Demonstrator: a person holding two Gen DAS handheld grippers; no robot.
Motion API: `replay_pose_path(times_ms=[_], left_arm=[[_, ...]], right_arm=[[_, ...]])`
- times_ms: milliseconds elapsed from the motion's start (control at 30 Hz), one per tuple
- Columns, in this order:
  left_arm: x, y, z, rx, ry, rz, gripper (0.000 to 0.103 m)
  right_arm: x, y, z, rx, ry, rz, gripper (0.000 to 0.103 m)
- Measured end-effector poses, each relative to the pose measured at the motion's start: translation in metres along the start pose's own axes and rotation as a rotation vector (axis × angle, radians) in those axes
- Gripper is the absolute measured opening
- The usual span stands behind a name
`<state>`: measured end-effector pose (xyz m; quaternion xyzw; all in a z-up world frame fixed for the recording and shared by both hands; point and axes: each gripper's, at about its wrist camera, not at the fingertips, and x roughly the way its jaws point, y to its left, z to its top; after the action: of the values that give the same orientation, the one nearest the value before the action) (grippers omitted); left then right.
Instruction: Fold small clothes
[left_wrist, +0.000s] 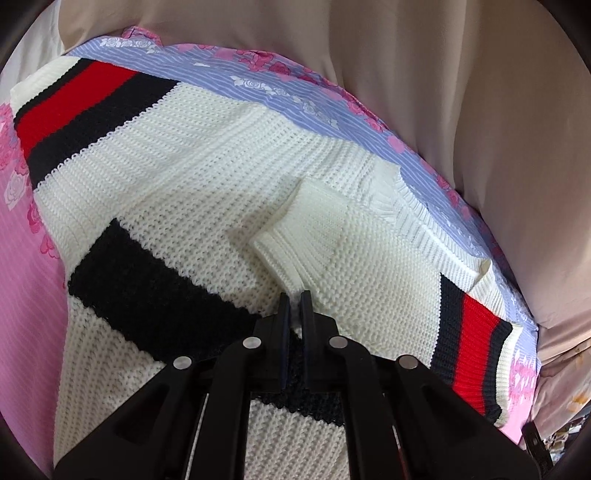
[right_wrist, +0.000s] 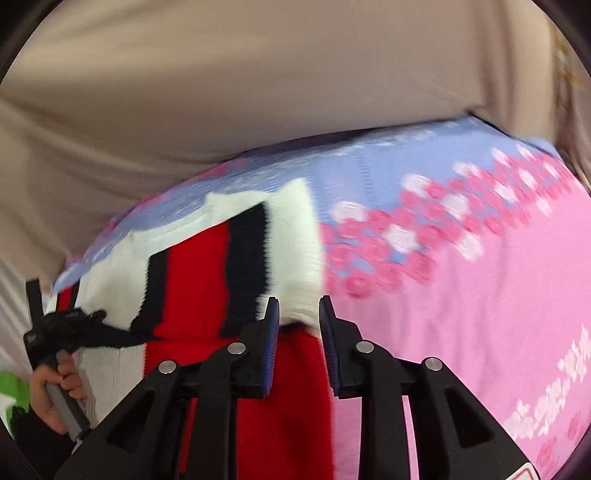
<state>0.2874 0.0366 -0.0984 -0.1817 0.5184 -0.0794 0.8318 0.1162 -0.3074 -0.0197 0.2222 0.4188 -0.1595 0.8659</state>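
In the left wrist view, the nearest thing we see is the left gripper (left_wrist: 295, 295). Its two black fingers are pressed almost together, and a thin fold of white knit is pinched between their tips, so these tongs are closed on the sweater (left_wrist: 207, 184). Just beyond the tips, a white ribbed cuff (left_wrist: 280, 243) lies folded over the body of the sweater. A wide black stripe runs across the knit on the left of the fingers. Farther away, two bands of black, red and black show at the upper left and at the right edge. The sweater lies spread on a sheet (left_wrist: 29, 280), pink near us and blue with roses at the far side. Behind the sheet there is a beige cloth (left_wrist: 461, 92).

In the right wrist view, which is blurred, the right gripper (right_wrist: 298, 308) has its fingers clearly apart, with blue pads on the inner sides. These tongs are open. The white edge of the sweater (right_wrist: 295, 240) is just in front of the gap, and the red part passes under the fingers; we cannot tell whether they touch it. At the far left, a hand (right_wrist: 55, 387) holds the handle of the other gripper. Pink sheet (right_wrist: 461, 314) fills the right side, and beige cloth (right_wrist: 258, 74) lies beyond.
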Motion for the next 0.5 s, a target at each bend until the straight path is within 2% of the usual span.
replay_pose_path(times_ms=[67,100,133,167,200,300,333,367,400,467,500], left_arm=[[-0.001,0.002,0.0,0.001,-0.001,-0.001,0.006],[-0.002,0.004,0.0,-0.003,0.002,-0.005,0.006],[-0.002,0.006,0.001,-0.009,0.007,-0.015,0.006],[-0.003,0.007,0.002,-0.015,0.012,-0.025,0.007],[-0.007,0.013,0.003,-0.039,0.016,-0.047,0.007],[-0.034,0.047,0.017,-0.125,-0.048,-0.084,0.008],[-0.042,0.061,0.023,-0.15,-0.069,-0.087,0.011],[-0.053,0.084,0.034,-0.191,-0.094,-0.083,0.02],[-0.063,0.112,0.047,-0.245,-0.118,-0.064,0.035],[-0.077,0.165,0.073,-0.352,-0.175,-0.012,0.044],[-0.082,0.188,0.083,-0.396,-0.199,0.015,0.045]], right_arm=[[0.038,0.01,0.002,-0.05,0.051,-0.006,0.01],[0.053,0.003,-0.004,-0.044,0.091,-0.022,0.0],[0.073,-0.008,-0.01,-0.011,0.136,-0.051,0.0],[0.077,-0.017,-0.011,0.03,0.105,-0.001,0.0],[0.077,-0.025,-0.01,0.076,0.102,0.025,0.0],[0.059,-0.016,-0.002,0.104,0.116,-0.015,0.003],[0.05,-0.007,-0.001,0.081,0.111,-0.022,0.006],[0.043,0.0,0.001,0.058,0.103,-0.029,0.011],[0.033,0.011,-0.001,0.024,0.092,-0.03,0.012],[0.016,0.028,-0.009,-0.03,0.095,-0.026,0.016],[0.007,0.036,-0.014,-0.053,0.105,-0.024,0.022]])
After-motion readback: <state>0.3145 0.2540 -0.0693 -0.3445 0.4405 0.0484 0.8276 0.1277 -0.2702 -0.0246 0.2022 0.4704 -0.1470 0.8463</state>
